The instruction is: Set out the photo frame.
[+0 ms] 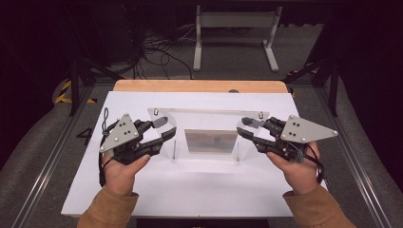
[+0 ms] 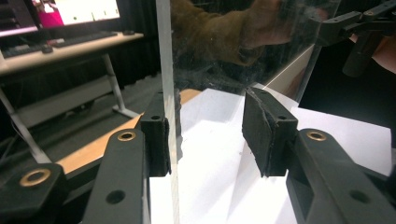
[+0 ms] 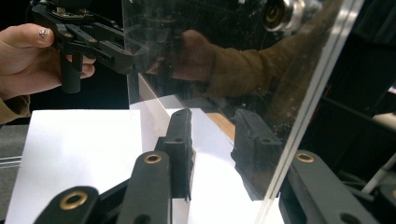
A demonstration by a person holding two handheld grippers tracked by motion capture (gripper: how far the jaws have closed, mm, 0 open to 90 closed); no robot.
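two grippers (image 1: 164, 135) (image 1: 247, 129) flank one clear acrylic stand (image 1: 209, 115).

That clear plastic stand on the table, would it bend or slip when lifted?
The clear plastic stand probably stays stiff: its panels look flat and straight. Its glossy, reflective faces may slip between pads. It seems light, yet its thin upright panels could tip if pushed.

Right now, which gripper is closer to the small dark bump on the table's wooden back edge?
Right. The right gripper sits just in front of the bump, slightly to its right; the left gripper is well off to its left.
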